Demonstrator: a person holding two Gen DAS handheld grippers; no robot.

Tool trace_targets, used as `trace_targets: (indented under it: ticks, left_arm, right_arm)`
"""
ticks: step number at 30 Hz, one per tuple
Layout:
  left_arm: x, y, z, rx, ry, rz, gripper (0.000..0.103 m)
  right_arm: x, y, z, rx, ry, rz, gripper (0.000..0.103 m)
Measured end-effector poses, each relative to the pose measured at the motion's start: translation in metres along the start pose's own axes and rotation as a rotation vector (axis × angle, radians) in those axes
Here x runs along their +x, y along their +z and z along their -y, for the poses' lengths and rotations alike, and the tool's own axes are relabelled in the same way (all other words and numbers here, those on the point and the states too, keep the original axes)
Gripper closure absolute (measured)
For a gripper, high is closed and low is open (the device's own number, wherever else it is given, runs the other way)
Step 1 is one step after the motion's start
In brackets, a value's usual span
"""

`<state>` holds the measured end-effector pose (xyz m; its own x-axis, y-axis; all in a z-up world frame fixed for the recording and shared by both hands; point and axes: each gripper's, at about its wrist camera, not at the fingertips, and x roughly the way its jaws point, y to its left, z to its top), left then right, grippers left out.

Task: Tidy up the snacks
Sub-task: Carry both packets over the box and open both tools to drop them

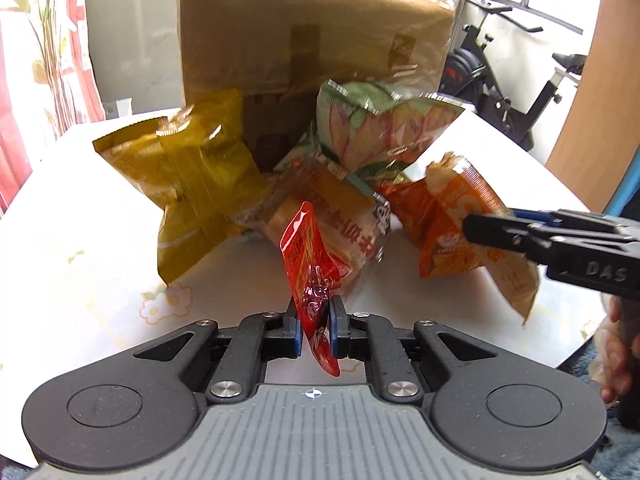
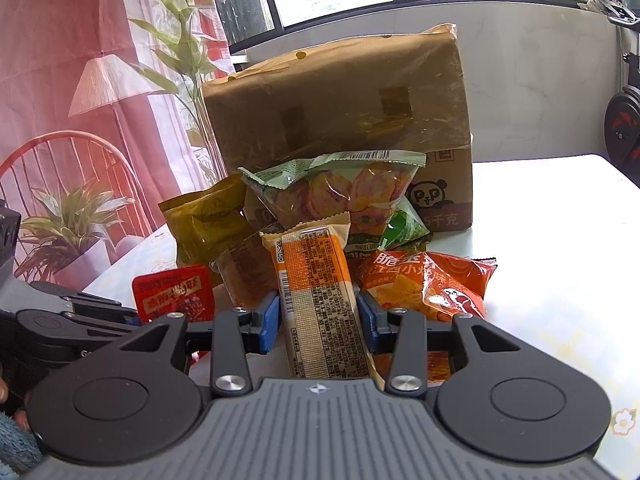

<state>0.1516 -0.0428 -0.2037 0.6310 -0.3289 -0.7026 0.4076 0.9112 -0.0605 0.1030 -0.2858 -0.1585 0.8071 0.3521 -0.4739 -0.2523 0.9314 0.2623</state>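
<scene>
My left gripper (image 1: 315,312) is shut on a small red sachet (image 1: 308,264), held above the white table; the sachet also shows in the right wrist view (image 2: 174,294). My right gripper (image 2: 318,312) is shut on a long orange-and-cream snack pack (image 2: 316,300), seen from the left as an orange pack (image 1: 460,236) lifted beside the pile. On the table lie a yellow bag (image 1: 188,184), a clear-wrapped bread pack (image 1: 340,220), a green-and-clear chip bag (image 2: 336,188) and an orange chip bag (image 2: 428,284).
A large cardboard box (image 2: 340,108) stands behind the pile. The white table (image 2: 560,248) has flower prints. A plant and red curtain are at the left, an exercise bike (image 1: 520,84) at the right.
</scene>
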Motion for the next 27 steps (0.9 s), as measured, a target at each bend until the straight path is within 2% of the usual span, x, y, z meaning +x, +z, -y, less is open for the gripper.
trace_targets:
  ticks: [6, 14, 27]
  left_arm:
    - [-0.017, 0.009, 0.007, 0.056, 0.035, 0.06, 0.09]
    - [-0.032, 0.032, -0.006, 0.031, 0.085, 0.144, 0.09]
    - [-0.041, 0.09, -0.022, 0.013, 0.142, 0.263, 0.09]
  right_arm:
    - [-0.002, 0.0, 0.001, -0.001, 0.005, 0.006, 0.06]
    - [-0.013, 0.007, 0.0, -0.003, -0.009, 0.057, 0.06]
    - [-0.024, 0.05, 0.025, 0.026, -0.076, 0.182, 0.06]
